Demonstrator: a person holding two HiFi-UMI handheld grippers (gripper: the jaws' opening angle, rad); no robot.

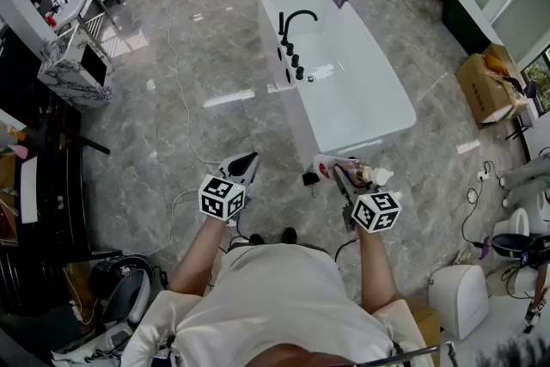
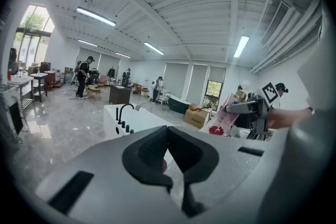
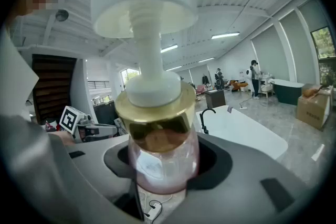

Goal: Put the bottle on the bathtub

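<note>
bottle [image 1: 326, 170] is clamped in the right gripper [image 1: 342, 174], held just short of the near end of the bathtub [image 1: 402, 109]; left gripper [image 1: 243, 165] is closed and empty. the bottle should be righted and seated base-flat on the rim before the jaws are opened. its long axis is tilted now: pump head up toward near right, base toward the bathtub.

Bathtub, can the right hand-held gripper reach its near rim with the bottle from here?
Probably yes. The right hand-held gripper, shut on the bottle, is just short of the bathtub's near end, with only bare floor between.
</note>
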